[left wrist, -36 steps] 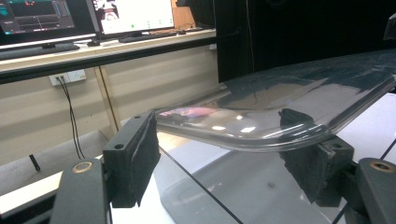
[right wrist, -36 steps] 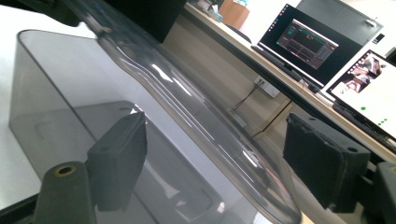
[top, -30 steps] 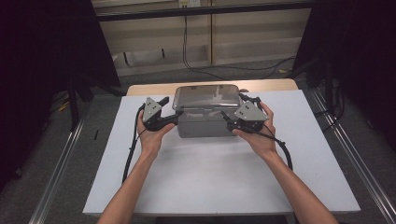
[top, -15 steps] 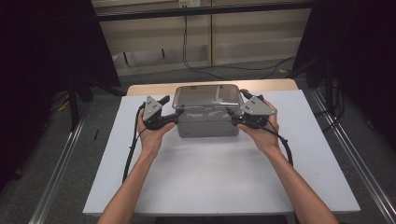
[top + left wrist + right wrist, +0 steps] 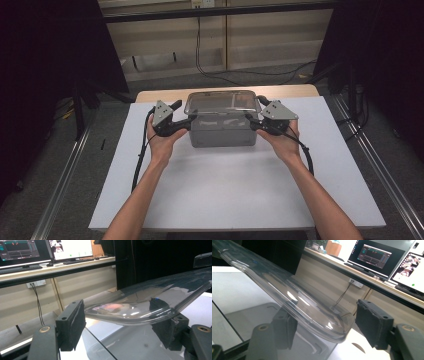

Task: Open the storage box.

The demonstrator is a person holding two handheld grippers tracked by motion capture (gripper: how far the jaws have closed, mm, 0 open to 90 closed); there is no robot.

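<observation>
Compared with a second ago, the right gripper point(image 5: 253, 121) has drawn back from the front right corner of the box to its right end, and its jaws have just been closing, with the corner of the lid between them; the left gripper point(image 5: 187, 121) has kept its place at the left end.

The grey plastic box with a clear, round-cornered lid point(image 5: 223, 111) stands at the far middle of the white table top point(image 5: 240, 195), its back edge near the strip of bare wood point(image 5: 295, 91) behind the white sheet. The lid's rim juts out past the box wall at both ends.

In the left gripper view, the clear lid edge point(image 5: 140, 311) runs between the two black pads. The right-hand pad point(image 5: 163, 333) sits under the rim and seems to touch it, while the left-hand pad point(image 5: 72, 326) stands off with a gap, so the jaws are partly open and do not clamp the lid.

In the right gripper view, the lid corner point(image 5: 329, 330) likewise lies between the jaws. The left pad point(image 5: 284, 331) is close under the rim; the right pad point(image 5: 373, 326) stands clear of it. These jaws are about half open, with no grip yet.

Beyond the table, desks carry lit monitors point(image 5: 374, 256).
</observation>
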